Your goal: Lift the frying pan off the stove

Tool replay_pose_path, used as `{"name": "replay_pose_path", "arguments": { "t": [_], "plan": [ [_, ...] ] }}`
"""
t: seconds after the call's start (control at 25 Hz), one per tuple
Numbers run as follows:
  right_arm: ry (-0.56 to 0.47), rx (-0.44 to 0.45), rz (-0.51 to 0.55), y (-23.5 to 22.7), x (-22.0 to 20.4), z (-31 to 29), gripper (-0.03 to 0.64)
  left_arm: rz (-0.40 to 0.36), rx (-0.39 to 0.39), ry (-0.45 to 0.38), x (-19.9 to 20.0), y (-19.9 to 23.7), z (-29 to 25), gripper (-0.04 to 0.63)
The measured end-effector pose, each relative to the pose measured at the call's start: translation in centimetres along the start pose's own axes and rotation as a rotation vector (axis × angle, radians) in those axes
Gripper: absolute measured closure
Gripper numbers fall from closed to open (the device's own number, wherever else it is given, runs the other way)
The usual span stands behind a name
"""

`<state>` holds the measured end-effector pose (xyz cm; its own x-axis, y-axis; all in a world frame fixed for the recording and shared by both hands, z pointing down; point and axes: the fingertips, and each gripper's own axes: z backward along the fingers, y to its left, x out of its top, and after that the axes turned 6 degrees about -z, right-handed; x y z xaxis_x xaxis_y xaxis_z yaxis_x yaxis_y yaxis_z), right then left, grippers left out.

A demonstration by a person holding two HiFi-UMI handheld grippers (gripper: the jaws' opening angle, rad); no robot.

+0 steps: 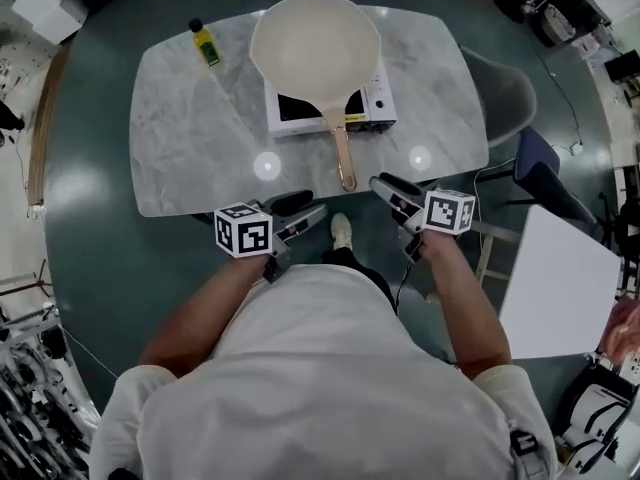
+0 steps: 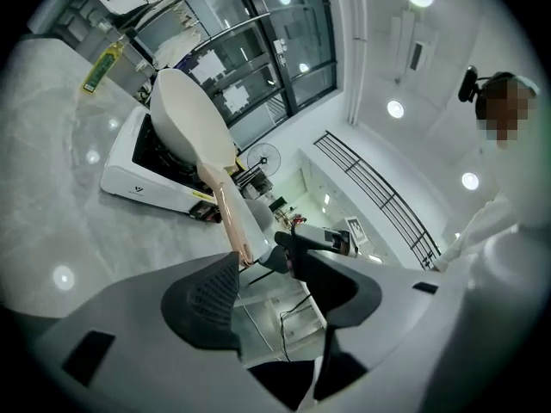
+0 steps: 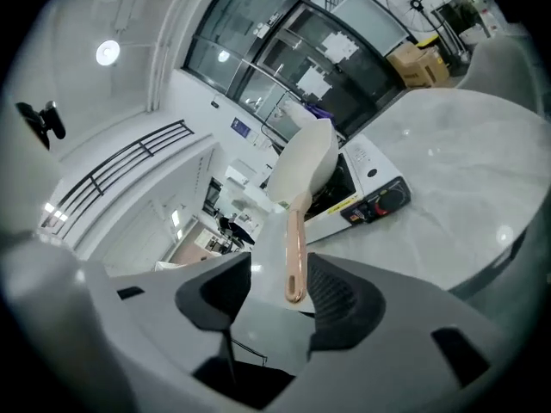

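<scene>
A cream frying pan sits on a white induction stove at the back of the marble table. Its copper-pink handle points toward me. My left gripper hovers open at the table's front edge, left of the handle's end. My right gripper is open just right of that end. In the left gripper view the handle ends ahead of the open left gripper. In the right gripper view the handle lines up between the spread pads of the right gripper, untouched.
A yellow oil bottle stands at the table's back left. A grey chair is beside the table's right end, and a white panel lies lower right. The stove's knob side faces me.
</scene>
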<state>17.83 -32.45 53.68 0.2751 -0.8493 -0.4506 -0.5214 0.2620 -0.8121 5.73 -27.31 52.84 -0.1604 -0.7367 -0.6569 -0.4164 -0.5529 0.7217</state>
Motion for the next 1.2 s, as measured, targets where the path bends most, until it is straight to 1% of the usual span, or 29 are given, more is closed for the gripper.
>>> {"name": "replay_pose_path", "arguments": {
  "t": [0.12,0.32,0.4,0.52,0.64,0.84,1.04,1.12,1.16,1.2],
  "plan": [
    [0.091,0.053,0.0,-1.7,3.0,-3.3,0.393,0.047,0.036,-0.016,0.9,1.6,-2.5,0.345],
    [0.223,0.179,-0.102,-3.7,6.2,-8.8,0.336,0.111,0.098,-0.031,1.8,4.4,-6.6,0.327],
    [0.271,0.215,-0.12,-4.5,7.2,-10.9,0.322,0.13,0.116,-0.033,2.0,5.7,-8.5,0.322],
    [0.347,0.261,-0.135,-5.0,7.8,-13.7,0.307,0.162,0.122,-0.04,1.8,6.8,-10.6,0.317],
    [0.412,0.302,-0.139,-3.6,7.4,-16.0,0.299,0.193,0.101,-0.047,1.6,6.7,-11.0,0.316],
    [0.478,0.341,-0.155,-2.5,7.3,-19.0,0.305,0.222,0.086,-0.042,1.5,7.3,-12.0,0.316],
    [0.498,0.385,-0.202,-1.6,7.5,-20.7,0.342,0.253,0.092,-0.045,1.2,7.7,-12.7,0.326],
    [0.497,0.397,-0.214,-1.3,7.8,-21.1,0.356,0.259,0.098,-0.042,1.1,7.8,-12.9,0.367],
    [0.495,0.401,-0.217,-1.2,7.9,-21.2,0.377,0.26,0.094,-0.042,1.1,7.8,-13.0,0.408],
    [0.493,0.403,-0.216,-1.1,8.0,-21.3,0.401,0.261,0.084,-0.044,1.2,7.7,-13.1,0.426]
  ]
}}
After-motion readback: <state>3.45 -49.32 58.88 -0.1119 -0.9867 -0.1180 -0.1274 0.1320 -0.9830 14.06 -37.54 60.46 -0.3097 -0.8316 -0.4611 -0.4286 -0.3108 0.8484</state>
